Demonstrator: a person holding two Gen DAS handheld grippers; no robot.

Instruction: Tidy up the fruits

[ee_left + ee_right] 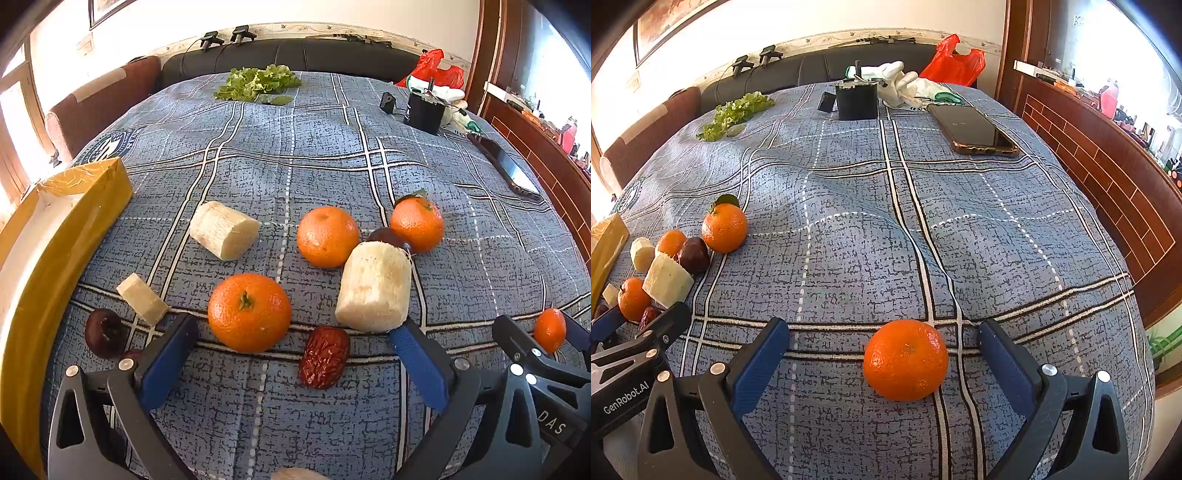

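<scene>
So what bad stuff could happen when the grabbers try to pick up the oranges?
The lone orange sits between the open right gripper fingers on a rumpled tablecloth; being round, it might roll away if nudged before the fingers close.

The left gripper is open around another orange and a red date, with a white sugarcane chunk close by, so it could bump or grab the wrong piece.

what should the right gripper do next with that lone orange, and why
Probably ease the right gripper forward a little and close on the lone orange. Its jaws stand open with the orange between the blue fingers but touching neither, and it sits apart from the other fruit grouped near the yellow box.
</scene>
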